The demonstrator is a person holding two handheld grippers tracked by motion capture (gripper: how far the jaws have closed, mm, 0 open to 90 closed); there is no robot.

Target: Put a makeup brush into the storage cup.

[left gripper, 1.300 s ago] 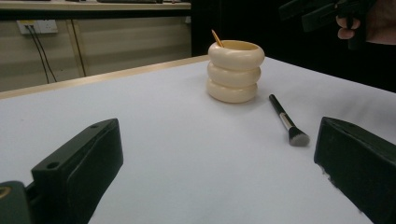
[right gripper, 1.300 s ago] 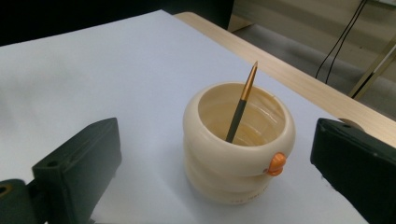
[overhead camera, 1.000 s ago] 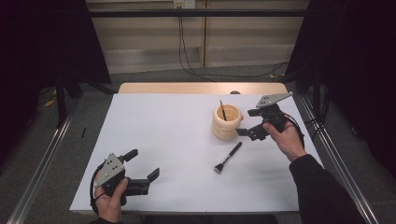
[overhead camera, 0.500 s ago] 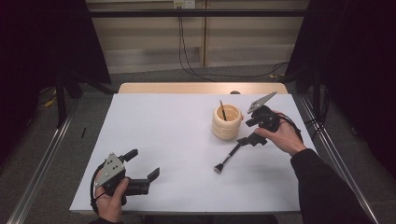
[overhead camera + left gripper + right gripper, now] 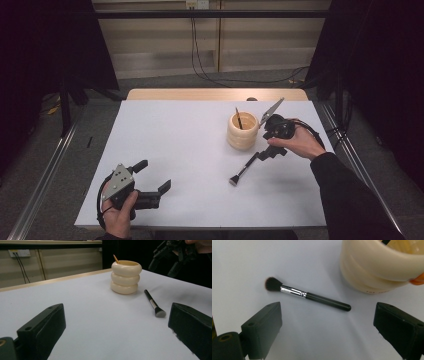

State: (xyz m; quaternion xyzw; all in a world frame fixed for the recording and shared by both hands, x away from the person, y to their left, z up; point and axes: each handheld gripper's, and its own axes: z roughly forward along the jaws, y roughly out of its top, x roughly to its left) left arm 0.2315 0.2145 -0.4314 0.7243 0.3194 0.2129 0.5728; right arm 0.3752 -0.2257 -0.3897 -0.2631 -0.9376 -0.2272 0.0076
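One brush (image 5: 244,170) lies beside one cup (image 5: 242,131), under the right gripper (image 5: 267,153)

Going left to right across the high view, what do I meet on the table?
Left gripper → makeup brush lying flat → cream ringed holder → right gripper, open above the brush handle. The brush and holder overlap slightly in span; the brush head lies further left.

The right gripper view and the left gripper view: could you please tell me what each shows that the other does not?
Right gripper view alone: the brush's silver collar up close, and faint print low on the cup. Left gripper view alone: the whole three-ringed cup, the table's far wooden edge, a wall socket, and the right gripper in a hand. Both share the brush, the cup, the white table and open black jaws.
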